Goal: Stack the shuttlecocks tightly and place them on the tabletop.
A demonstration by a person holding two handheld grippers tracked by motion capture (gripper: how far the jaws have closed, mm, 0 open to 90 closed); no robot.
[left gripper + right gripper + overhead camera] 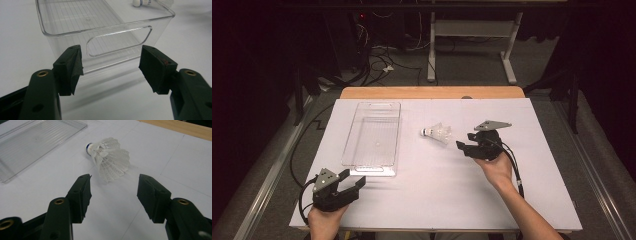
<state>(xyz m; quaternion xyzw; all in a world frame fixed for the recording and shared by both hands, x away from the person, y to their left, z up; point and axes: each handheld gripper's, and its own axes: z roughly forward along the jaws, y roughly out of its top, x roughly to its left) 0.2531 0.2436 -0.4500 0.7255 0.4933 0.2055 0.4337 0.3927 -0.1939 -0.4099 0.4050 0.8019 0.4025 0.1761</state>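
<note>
A white table (437, 200) carries a clear plastic bin (373, 134), which sits just ahead of the left gripper (353, 180), jaws spread wide and empty. The right gripper (464, 146), also wide open with nothing between its 2 jaws, faces the shuttlecock (108, 160) lying on its side just ahead, feathers toward it. The approach appears under way; next, the right gripper likely must advance and close gently on the feathered skirt.

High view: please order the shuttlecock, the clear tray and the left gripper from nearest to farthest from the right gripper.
1. Shuttlecock, just left of the right gripper.
2. Clear tray, further left, past the shuttlecock.
3. Left gripper, at the near left corner of the table.
</note>
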